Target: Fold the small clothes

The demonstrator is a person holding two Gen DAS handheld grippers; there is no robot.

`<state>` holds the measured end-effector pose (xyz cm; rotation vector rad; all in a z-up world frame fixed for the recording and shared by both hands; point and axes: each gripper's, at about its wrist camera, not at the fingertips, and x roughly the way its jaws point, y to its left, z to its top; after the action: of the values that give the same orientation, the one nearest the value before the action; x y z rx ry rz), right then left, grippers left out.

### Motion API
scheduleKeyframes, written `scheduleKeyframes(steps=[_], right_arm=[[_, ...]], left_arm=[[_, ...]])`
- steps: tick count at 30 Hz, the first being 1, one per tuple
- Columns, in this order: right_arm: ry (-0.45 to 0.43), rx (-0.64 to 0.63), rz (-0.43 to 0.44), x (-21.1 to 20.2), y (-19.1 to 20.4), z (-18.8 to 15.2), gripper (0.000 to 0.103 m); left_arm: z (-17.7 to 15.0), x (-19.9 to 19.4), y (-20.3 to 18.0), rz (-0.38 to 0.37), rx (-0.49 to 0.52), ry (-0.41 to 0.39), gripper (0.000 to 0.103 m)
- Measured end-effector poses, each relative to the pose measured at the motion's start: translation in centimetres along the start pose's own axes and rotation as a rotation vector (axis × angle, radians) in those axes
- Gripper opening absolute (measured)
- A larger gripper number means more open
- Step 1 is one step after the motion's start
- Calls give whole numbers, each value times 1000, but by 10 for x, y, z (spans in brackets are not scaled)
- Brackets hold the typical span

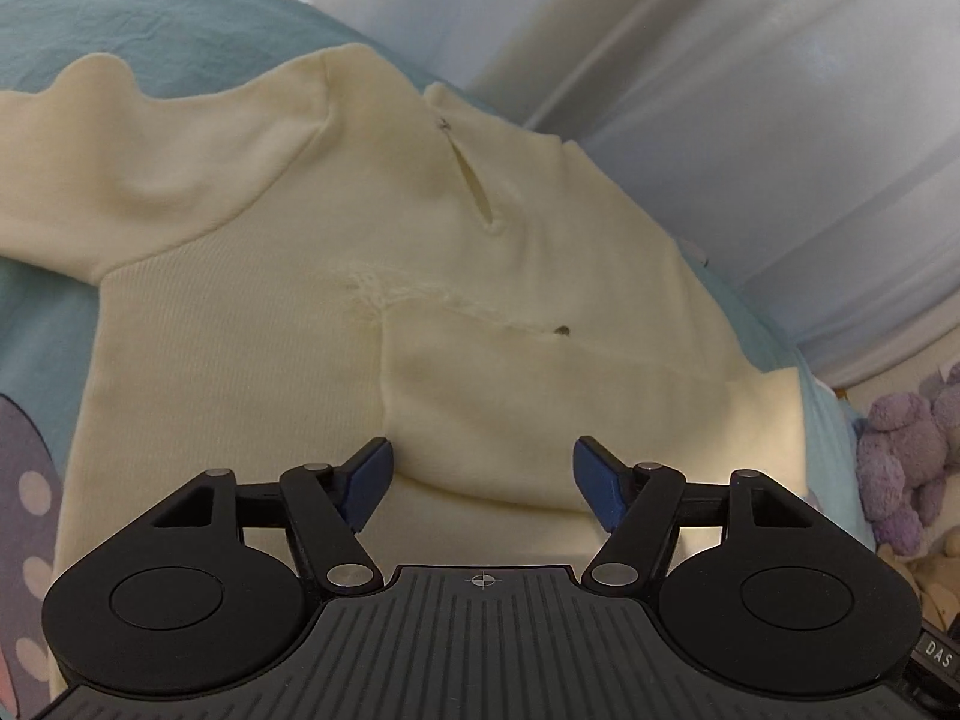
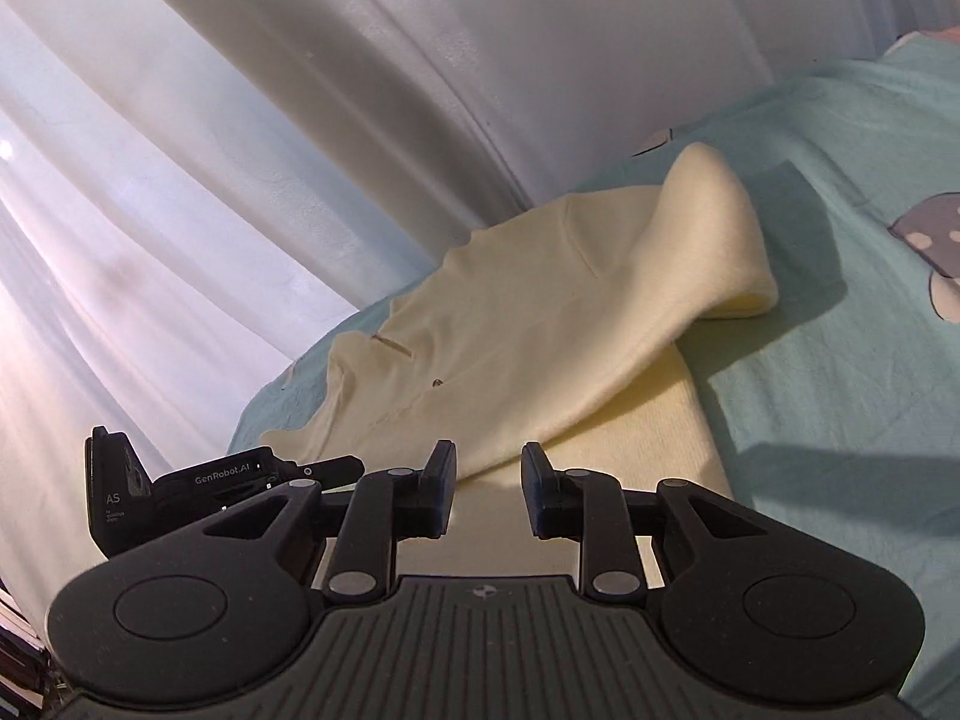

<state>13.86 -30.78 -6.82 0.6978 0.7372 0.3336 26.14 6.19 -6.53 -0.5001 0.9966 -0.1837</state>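
A small cream sweater [image 1: 252,324] lies spread on a teal bedsheet [image 1: 180,30], neck slit toward the far side. One sleeve is folded across its body [image 1: 540,408]; the other sleeve [image 1: 150,150] lies out to the left. My left gripper [image 1: 483,480] is open just above the folded sleeve's near edge, holding nothing. In the right wrist view the sweater [image 2: 510,324] lies ahead with a sleeve [image 2: 708,240] folded over it. My right gripper [image 2: 487,489] is open above the hem, empty. The left gripper's body [image 2: 180,492] shows at the left there.
White curtains [image 2: 270,120] hang behind the bed. Purple plush toys [image 1: 906,450] sit at the right edge of the left wrist view. The sheet [image 2: 840,390] has a dotted mushroom print [image 2: 936,234] to the right of the sweater.
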Motion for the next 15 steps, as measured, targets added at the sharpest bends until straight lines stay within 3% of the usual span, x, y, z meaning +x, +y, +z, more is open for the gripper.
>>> scheduleKeyframes(steps=[5,9,10,11,12,13,14,15], right_arm=[[-31,39,-9,0,-11,5,28],[-49,55,-14,-2,-14,8,28],[-52,61,-14,-3,-15,9,28],[-56,62,-14,-3,-15,10,28],[-57,62,-17,-1,-15,11,28],[-57,61,-23,0,-16,12,28],[-56,60,-30,1,-16,14,28],[-54,59,-40,2,-16,16,28]], left_arm=[[17,9,12,8,-51,-2,74],[23,19,4,15,-1,-9,74],[24,20,1,24,13,-9,66],[24,22,-2,34,26,-8,49],[25,25,-3,46,35,-2,39],[26,28,-4,54,38,9,20],[27,31,-4,49,37,25,13],[28,33,-4,45,31,34,13]])
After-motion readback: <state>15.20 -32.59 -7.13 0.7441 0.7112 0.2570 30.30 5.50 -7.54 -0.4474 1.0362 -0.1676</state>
